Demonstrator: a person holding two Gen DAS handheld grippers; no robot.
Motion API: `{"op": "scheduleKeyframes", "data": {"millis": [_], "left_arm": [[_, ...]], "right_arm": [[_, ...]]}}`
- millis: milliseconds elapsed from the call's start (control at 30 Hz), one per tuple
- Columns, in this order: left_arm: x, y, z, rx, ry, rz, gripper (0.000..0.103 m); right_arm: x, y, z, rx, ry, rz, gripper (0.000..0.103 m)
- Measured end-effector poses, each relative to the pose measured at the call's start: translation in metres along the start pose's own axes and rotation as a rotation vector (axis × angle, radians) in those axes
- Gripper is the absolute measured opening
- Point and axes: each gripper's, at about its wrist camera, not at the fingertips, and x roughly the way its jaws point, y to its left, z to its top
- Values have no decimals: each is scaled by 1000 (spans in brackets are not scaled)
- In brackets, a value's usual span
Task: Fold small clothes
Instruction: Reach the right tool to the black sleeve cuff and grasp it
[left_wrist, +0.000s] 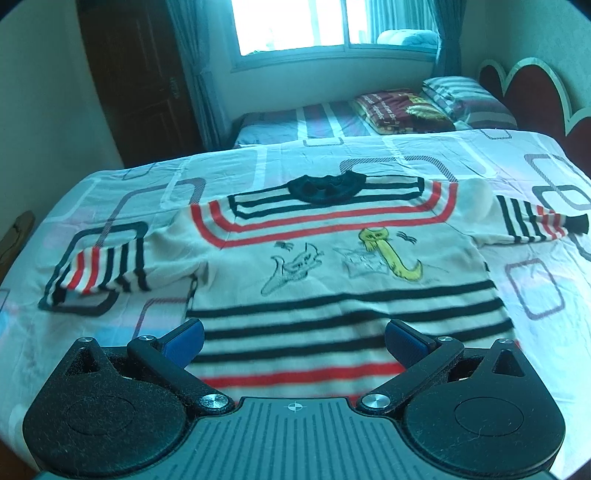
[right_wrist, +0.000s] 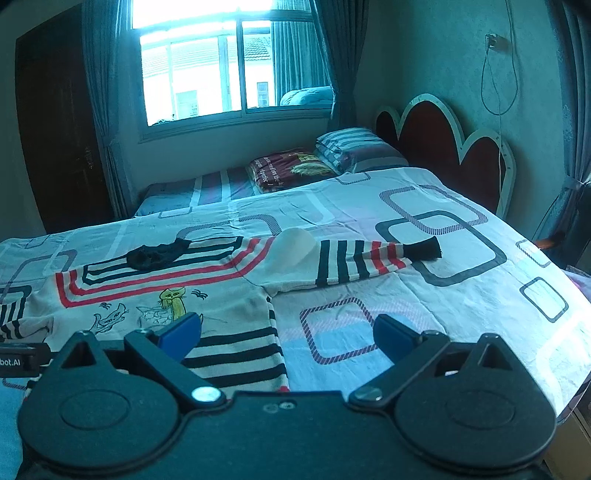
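Note:
A small white sweater (left_wrist: 332, 266) with black and red stripes, a dark collar and cat drawings lies flat, face up, on the bed, sleeves spread to both sides. My left gripper (left_wrist: 293, 341) is open and empty, just above the sweater's striped hem. The sweater also shows in the right wrist view (right_wrist: 166, 291). Its right sleeve (right_wrist: 365, 260) stretches out toward the headboard. My right gripper (right_wrist: 288, 334) is open and empty, over the hem's right corner and the bedsheet beside it.
The bedsheet (right_wrist: 461, 295) has a pattern of rounded squares. Pillows (right_wrist: 354, 149) and a folded blanket (right_wrist: 291, 168) lie at the far end by the red headboard (right_wrist: 443, 136). The bed's right edge (right_wrist: 576, 347) is close. A window (right_wrist: 221, 66) and a dark wardrobe (right_wrist: 55, 129) stand behind.

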Motion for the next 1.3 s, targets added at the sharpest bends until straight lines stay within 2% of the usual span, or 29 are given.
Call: {"op": "scheduleKeyframes", "data": {"millis": [167, 333, 467, 667, 800, 967, 1167, 1233, 1300], "left_arm": [[47, 12, 26, 10, 29, -44, 103], [84, 6, 42, 38, 56, -65, 103], [112, -7, 53, 40, 80, -71, 103], [153, -33, 69, 35, 73, -73, 103], [182, -58, 80, 16, 96, -70, 103], [213, -92, 96, 21, 119, -76, 103], [240, -116, 108, 19, 139, -59, 103], [248, -121, 110, 17, 154, -53, 103], [254, -124, 110, 13, 172, -43, 103]], "right_arm": [[35, 8, 11, 44, 35, -55, 82], [66, 9, 16, 49, 63, -119, 82], [98, -5, 23, 76, 101, -150, 81], [161, -59, 35, 131, 151, -216, 81], [205, -108, 37, 203, 205, -235, 73], [253, -155, 38, 260, 253, -254, 71], [296, -195, 45, 382, 269, -216, 66], [309, -202, 47, 401, 275, -209, 63], [320, -206, 49, 406, 278, -213, 54]]}}
